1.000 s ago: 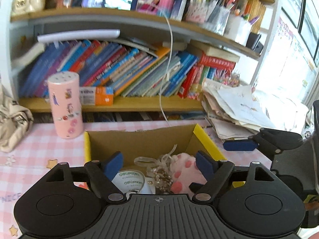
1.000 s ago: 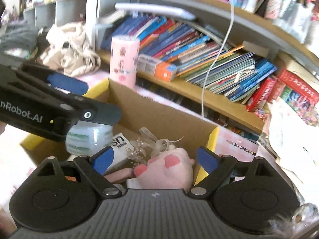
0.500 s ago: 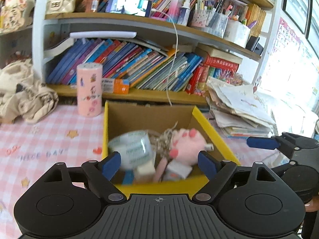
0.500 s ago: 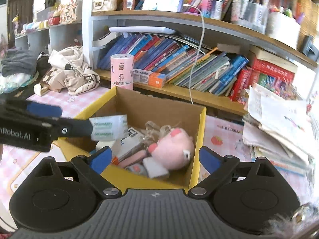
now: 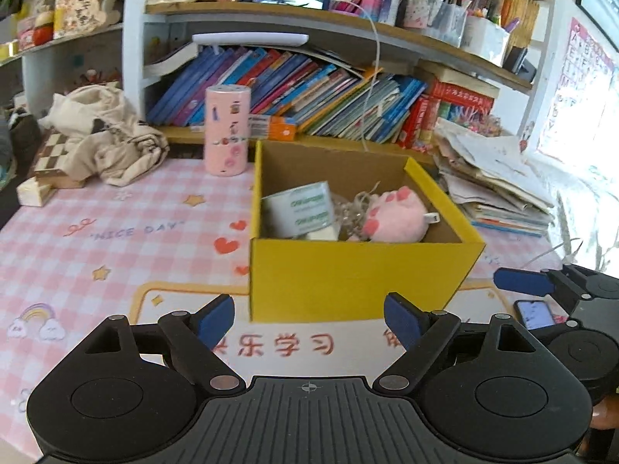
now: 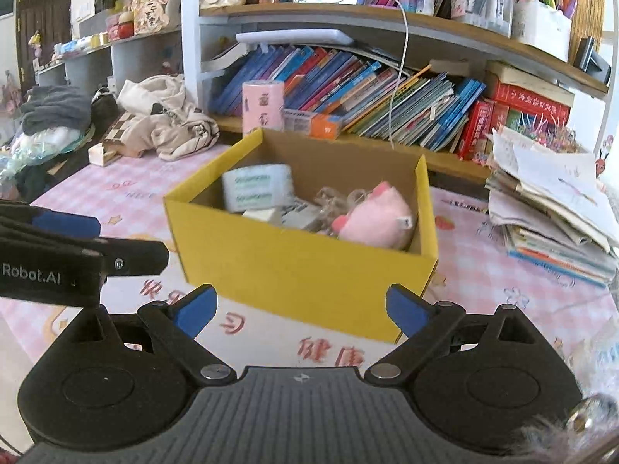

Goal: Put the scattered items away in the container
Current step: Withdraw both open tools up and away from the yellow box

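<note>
A yellow cardboard box (image 5: 359, 274) stands on the pink checked table mat; it also shows in the right wrist view (image 6: 294, 266). Inside lie a white and green tissue pack (image 5: 300, 212), a pink plush toy (image 5: 394, 214) and a clear crinkly item (image 5: 352, 208). My left gripper (image 5: 309, 319) is open and empty, a short way in front of the box. My right gripper (image 6: 300, 305) is open and empty, in front of the box, to the right of the left one. The right gripper's finger (image 5: 522, 282) shows at the right edge of the left wrist view.
A pink cylinder (image 5: 226, 135) stands behind the box at the left. A bookshelf (image 5: 309, 89) runs along the back. A beige cloth bag (image 5: 104, 139) lies at the left, a stack of papers (image 5: 495, 178) at the right. A phone (image 5: 536, 315) lies by the right gripper.
Both grippers have pulled back and away from above the box, which now sits whole in front of them. Both stay open and empty.
</note>
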Tool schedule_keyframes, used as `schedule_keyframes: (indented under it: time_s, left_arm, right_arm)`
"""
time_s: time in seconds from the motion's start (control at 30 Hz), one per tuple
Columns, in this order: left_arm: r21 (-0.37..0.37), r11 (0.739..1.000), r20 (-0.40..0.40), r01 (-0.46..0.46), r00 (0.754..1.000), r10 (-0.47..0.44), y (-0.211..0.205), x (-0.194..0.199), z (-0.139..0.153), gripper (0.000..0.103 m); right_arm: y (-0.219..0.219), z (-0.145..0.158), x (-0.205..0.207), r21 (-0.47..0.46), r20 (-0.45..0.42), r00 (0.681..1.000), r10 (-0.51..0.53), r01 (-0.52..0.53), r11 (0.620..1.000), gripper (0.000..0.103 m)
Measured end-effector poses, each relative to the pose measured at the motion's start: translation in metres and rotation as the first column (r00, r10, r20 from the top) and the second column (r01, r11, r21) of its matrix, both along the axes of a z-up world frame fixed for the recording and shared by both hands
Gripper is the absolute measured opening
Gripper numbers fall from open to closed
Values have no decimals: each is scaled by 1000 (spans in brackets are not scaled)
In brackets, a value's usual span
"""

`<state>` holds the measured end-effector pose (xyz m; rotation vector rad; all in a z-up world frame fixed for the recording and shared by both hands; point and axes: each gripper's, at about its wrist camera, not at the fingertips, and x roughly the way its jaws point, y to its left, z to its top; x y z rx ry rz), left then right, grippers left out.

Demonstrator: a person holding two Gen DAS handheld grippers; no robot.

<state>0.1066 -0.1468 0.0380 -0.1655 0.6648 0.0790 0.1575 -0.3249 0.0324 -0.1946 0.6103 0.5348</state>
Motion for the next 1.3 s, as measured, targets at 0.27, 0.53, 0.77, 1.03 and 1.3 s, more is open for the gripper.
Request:
schedule_keyframes:
  time_s: [0.27,0.53,0.77,1.03,1.3]
  left_arm:
    - [46,999,3,-20,1000,20,8,-15,0,87]
    - [98,995,34,-10,999,7,26,-26,-1,94]
    - [81,997,15,-1,1000,0,43,-35,-8,100]
    - [81,997,8,16,1000,-16,60,-41,-8,101]
    - [92,995,-8,37,999,-37,75,-51,-8,103]
  right_arm:
    - [7,-8,-11,3,-39,999,-31,31,1000,98]
    - [17,-8,-18,-2,-48,990,-130,130,991,102]
    - [36,-12,-34,-50,-55,988,-144,142,989,103]
    - [52,-9,-46,-55,-44,982,-183,181,982,103]
    - [69,-13,-53,-61,-89,973,-213,208,976,103]
